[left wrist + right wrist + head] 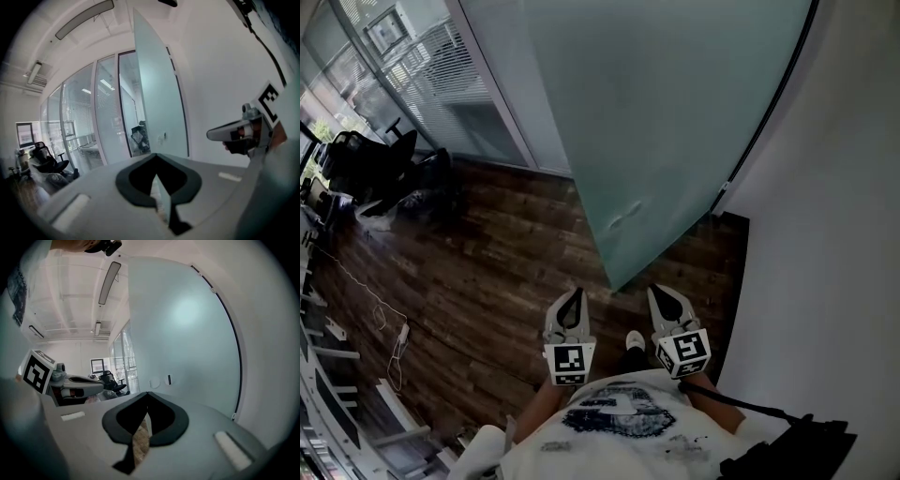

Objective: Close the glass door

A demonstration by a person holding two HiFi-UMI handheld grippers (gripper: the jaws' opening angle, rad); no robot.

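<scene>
A person in a white T-shirt (619,422), its dark chest print too blurred to read, stands on a dark wooden floor (487,272) with one shoe (635,340) showing between two hand-held grippers. Each gripper carries a marker cube (569,363) printed with a black-and-white square code, the only marking that can be made out. The left gripper (573,300) and the right gripper (665,298) point forward side by side. Each gripper's own view shows its fingers pressed tip to tip with nothing between them.

Just ahead, and untouched by either gripper, the frosted glass door (675,122) stands open. Its lower corner is near the jaw tips and its far edge angles away from the white wall (825,234) on the right. The right gripper view shows a round fitting (154,382) at mid-height on the pane.

Farther left, a white cable (389,323) trails across the boards. Beyond it, black office chairs (375,164) sit beside glass partitions (441,66) hung with blinds.
</scene>
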